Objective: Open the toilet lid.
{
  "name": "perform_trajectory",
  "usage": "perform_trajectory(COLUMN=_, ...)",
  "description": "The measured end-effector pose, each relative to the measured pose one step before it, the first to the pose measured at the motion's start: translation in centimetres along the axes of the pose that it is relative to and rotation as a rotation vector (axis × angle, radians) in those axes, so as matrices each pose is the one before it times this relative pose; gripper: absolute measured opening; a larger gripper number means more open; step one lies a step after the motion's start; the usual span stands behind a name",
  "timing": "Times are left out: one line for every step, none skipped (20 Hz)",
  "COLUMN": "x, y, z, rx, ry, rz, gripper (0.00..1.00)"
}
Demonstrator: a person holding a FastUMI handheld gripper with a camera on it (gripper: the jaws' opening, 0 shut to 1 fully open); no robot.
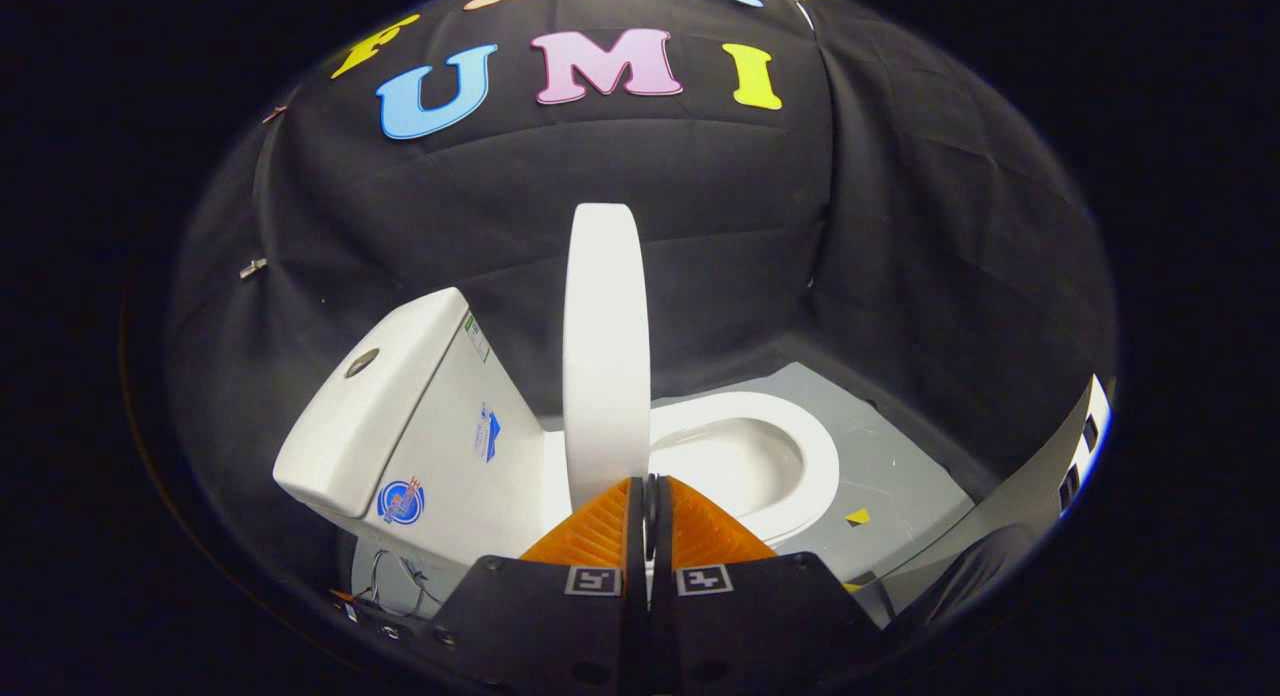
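I see the toilet (pixel 420 426) w/ tank left, bowl (pixel 745 456) right. Lid (pixel 603 346) stands edge-on, near upright, just ahead of my hand-held gripper (pixel 650 491), fingers pressed together, holding nothing. Risk: lid not past balance pt, could slam down.

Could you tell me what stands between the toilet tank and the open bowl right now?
The raised toilet lid stands upright, edge-on, between the tank and the bowl, just ahead of the closed claw, as the gripper view shows.
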State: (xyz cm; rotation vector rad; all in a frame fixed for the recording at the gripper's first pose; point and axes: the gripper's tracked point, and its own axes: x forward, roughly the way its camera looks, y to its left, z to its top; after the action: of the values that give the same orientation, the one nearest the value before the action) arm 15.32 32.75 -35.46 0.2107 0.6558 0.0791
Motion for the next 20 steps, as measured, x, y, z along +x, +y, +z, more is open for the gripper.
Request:
perform_trajectory(x=-0.101, y=0.412, z=-0.008, rx=-0.01662, ry=-0.01328, rz=-0.00764, gripper=0.06)
perform_trajectory(x=-0.136, y=0.426, z=0.038, rx=-0.01734, ry=-0.01456, rz=-0.00615, gripper=0.06)
perform_trajectory(x=-0.163, y=0.573, z=0.012, rx=-0.02385, ry=-0.01591, rz=-0.00188, gripper=0.06)
perform_trajectory(x=-0.169, y=0.622, z=0.075, rx=-0.02554, ry=-0.01482, rz=0.0016, gripper=0.06)
perform_trajectory(x=-0.204, y=0.708, z=0.021, rx=-0.02182, ry=-0.01383, rz=0.00406, gripper=0.06)
perform_trajectory(x=-0.131, y=0.693, z=0.056, rx=-0.0183, ry=-0.01117, rz=0.00496, gripper=0.06)
perform_trajectory(x=-0.086, y=0.639, z=0.089, rx=-0.01037, ry=-0.00962, rz=0.00434, gripper=0.06)
perform_trajectory(x=0.011, y=0.57, z=0.069, rx=-0.01067, ry=-0.00854, rz=0.00188, gripper=0.06)
perform_trajectory(x=-0.117, y=0.552, z=-0.017, rx=-0.00956, ry=-0.00873, rz=-0.00198, gripper=0.06)
perform_trajectory(x=-0.04, y=0.571, z=0.017, rx=-0.01568, ry=-0.01166, rz=-0.00157, gripper=0.06)
perform_trajectory(x=-0.08, y=0.676, z=-0.017, rx=-0.02406, ry=-0.01472, rz=0.00193, gripper=0.06)
perform_trajectory(x=-0.116, y=0.657, z=0.116, rx=-0.03107, ry=-0.01647, rz=0.00368, gripper=0.06)
perform_trajectory(x=-0.286, y=0.72, z=0.022, rx=-0.03304, ry=-0.01495, rz=0.00465, gripper=0.06)
perform_trajectory(x=-0.278, y=0.656, z=0.285, rx=-0.0277, ry=-0.01668, rz=0.00353, gripper=0.06)
perform_trajectory(x=-0.243, y=0.616, z=0.131, rx=-0.02179, ry=-0.01311, rz=0.00492, gripper=0.07)
perform_trajectory(x=-0.105, y=0.676, z=0.072, rx=-0.01976, ry=-0.00958, rz=0.00859, gripper=0.07)
perform_trajectory(x=-0.168, y=0.642, z=-0.155, rx=-0.01162, ry=-0.00736, rz=0.00665, gripper=0.08)
perform_trajectory(x=0.139, y=0.613, z=-0.03, rx=-0.0123, ry=-0.00662, rz=0.00767, gripper=0.08)
perform_trajectory(x=0.043, y=0.532, z=-0.037, rx=-0.01659, ry=-0.00448, rz=0.00813, gripper=0.08)
perform_trajectory(x=0.013, y=0.513, z=0.042, rx=-0.01609, ry=-0.00432, rz=0.00693, gripper=0.08)
